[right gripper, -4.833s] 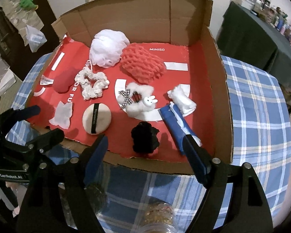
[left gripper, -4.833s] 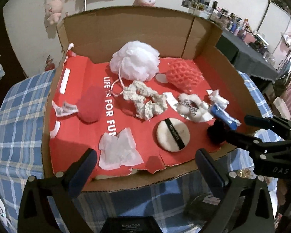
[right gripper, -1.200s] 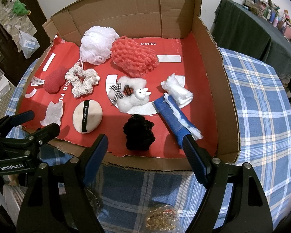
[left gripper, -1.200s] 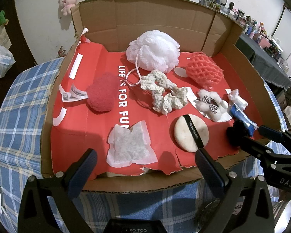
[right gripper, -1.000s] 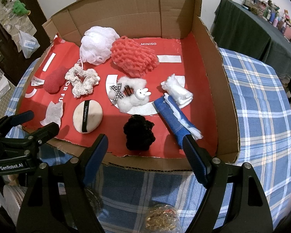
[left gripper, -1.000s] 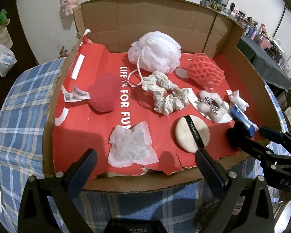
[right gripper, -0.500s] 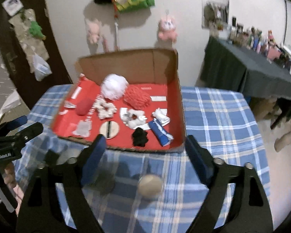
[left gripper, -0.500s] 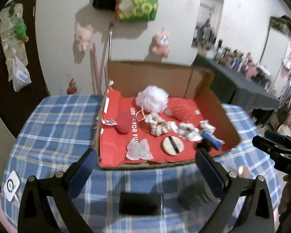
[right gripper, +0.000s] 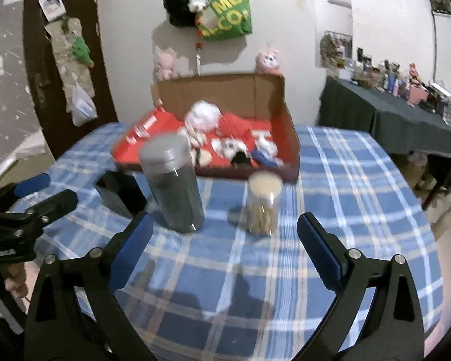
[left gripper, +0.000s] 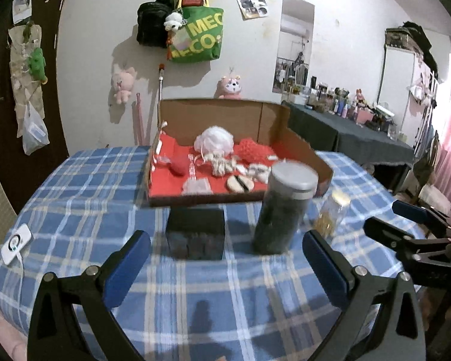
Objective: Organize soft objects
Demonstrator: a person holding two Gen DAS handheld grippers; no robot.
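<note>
A cardboard box [left gripper: 213, 200] lined in red stands far off on the plaid table, also in the right wrist view [right gripper: 291, 138]. In it lie a white bath pouf [left gripper: 215, 141], a red mesh sponge [left gripper: 252, 149], a red round sponge [left gripper: 179, 165], a cream scrunchie [left gripper: 221, 165] and a beige powder puff [left gripper: 240, 182]. My left gripper [left gripper: 225, 249] is open and empty, well short of the box. My right gripper [right gripper: 225, 228] is likewise back from it, its jaws opening with nothing between them. Each gripper shows at the edge of the other's view.
Between the grippers and the box stand a tall dark jar with a grey lid [left gripper: 282, 210], a small clear jar of golden bits [left gripper: 330, 213] and a black box [left gripper: 195, 231]. A white tag [left gripper: 15, 243] lies at the table's left edge. A dark side table [right gripper: 406, 120] stands at right.
Both grippers have drawn back and risen from the box's front edge. The box now looks small and far, and the jars and black box have come into view.
</note>
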